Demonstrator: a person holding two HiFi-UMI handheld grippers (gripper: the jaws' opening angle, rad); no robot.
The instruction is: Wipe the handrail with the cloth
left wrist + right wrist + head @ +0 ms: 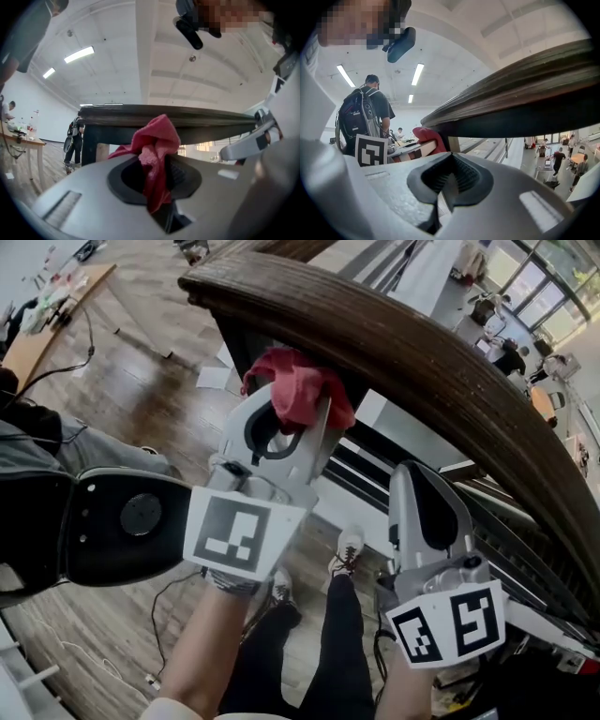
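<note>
Against curved dark-wood handrail (422,362): crumpled nubby red cloth (300,395).

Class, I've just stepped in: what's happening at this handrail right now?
A person holds a gripper in each hand. The left gripper is clamped on a red cloth, held up to the near edge of the dark wooden handrail. The right gripper is shut and empty, just below the rail.

Wooden floor (141,399) beneath you. A white sheet (214,378) and a thin cable (91,338) lie on it.
</note>
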